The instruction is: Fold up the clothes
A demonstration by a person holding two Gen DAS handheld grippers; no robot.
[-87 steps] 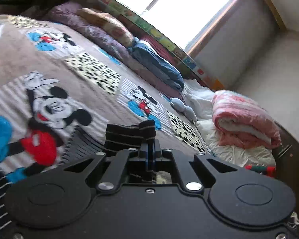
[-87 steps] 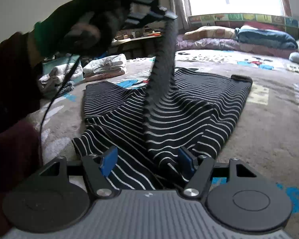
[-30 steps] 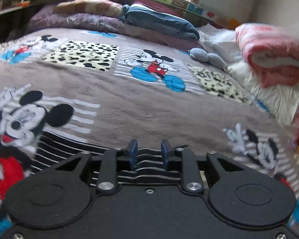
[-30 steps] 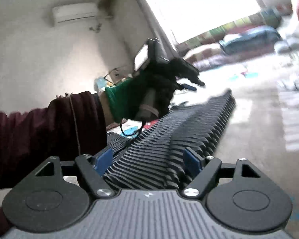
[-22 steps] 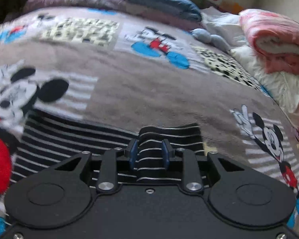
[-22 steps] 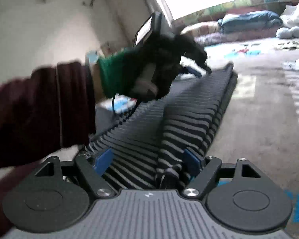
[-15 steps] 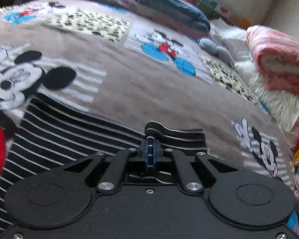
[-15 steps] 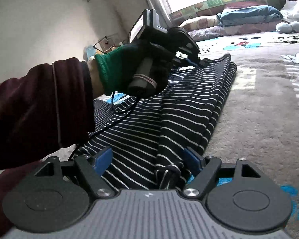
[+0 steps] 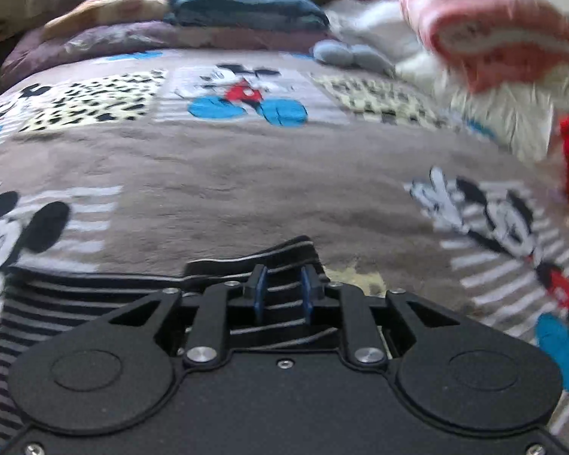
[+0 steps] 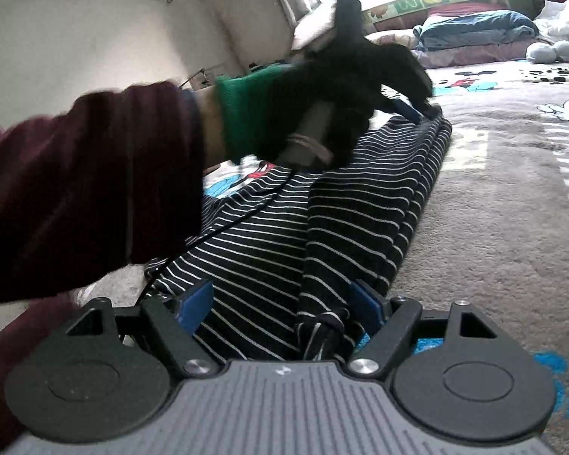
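Broadly, the grey cartoon-print plush bedspread [image 10: 504,227] carries the dark navy white-striped knit garment [image 10: 360,212], doubled lengthwise, its long axis running straight away from the right gripper [image 10: 280,299]. That gripper's jaws gape over the near end, while the left gripper [image 9: 282,292], part-open and clasping nothing, straddles the far corner.

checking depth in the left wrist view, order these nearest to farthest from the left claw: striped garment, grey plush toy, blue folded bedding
1. striped garment, lying between the fingers of the left claw.
2. grey plush toy, far right of centre.
3. blue folded bedding, at the head of the bed.
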